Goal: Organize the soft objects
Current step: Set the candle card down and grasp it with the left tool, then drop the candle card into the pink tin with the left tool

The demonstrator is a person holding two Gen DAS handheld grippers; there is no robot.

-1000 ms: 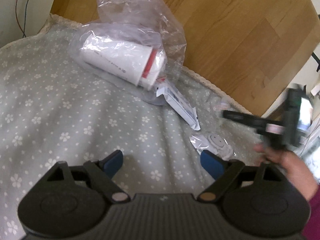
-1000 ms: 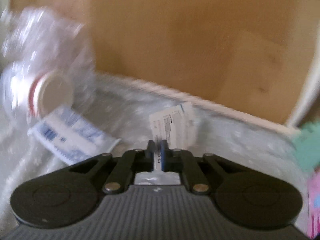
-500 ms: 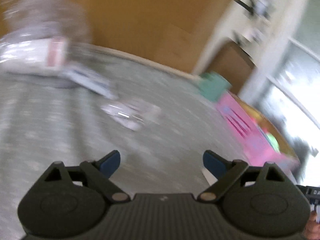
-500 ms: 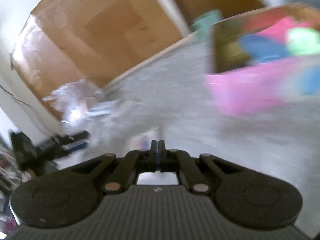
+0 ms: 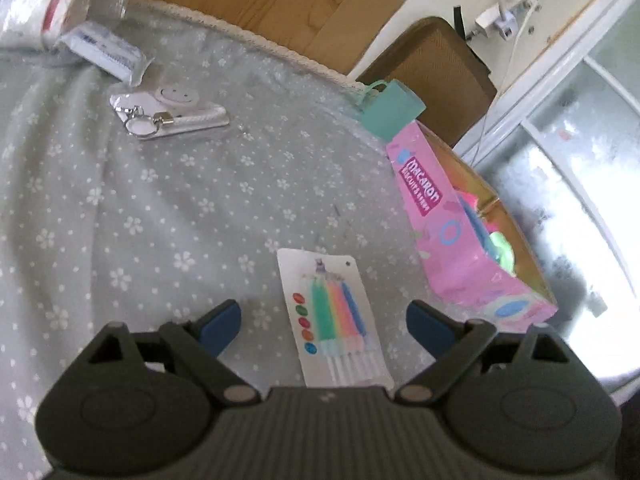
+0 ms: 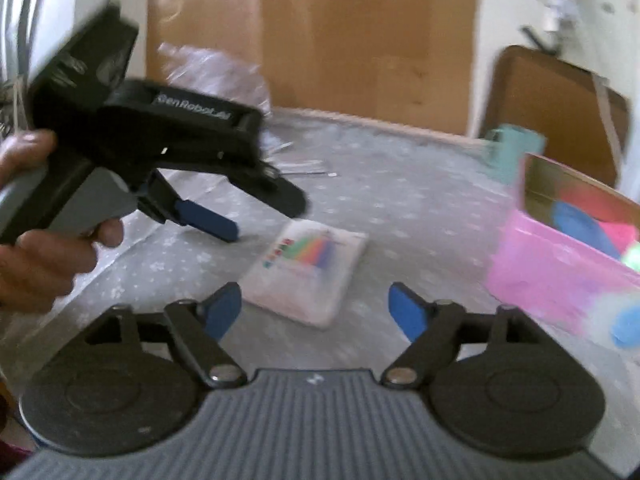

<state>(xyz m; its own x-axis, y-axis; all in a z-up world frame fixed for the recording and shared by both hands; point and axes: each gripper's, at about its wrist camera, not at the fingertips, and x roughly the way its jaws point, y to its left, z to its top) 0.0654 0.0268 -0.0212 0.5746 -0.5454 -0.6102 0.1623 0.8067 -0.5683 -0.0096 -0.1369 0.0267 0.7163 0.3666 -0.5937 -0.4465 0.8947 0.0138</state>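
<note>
Candle pack laid flat on floral cloth beside pink box; left gripper and right gripper jaws just opened wide, nothing clamped.

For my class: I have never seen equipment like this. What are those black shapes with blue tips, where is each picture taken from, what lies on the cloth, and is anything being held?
No robot here: a person holds a hand-operated gripper in each hand, with a camera on each looking along its two blue-tipped fingers. One picture is the left gripper view, the other the right gripper view, which also shows the left gripper and the hand holding it. Both grippers are open and hold nothing; their jaws have just been opening. On the flowered cloth lie a candle packet, a keyring packet, a blue-and-white packet and a pink box with colourful things inside.
</note>
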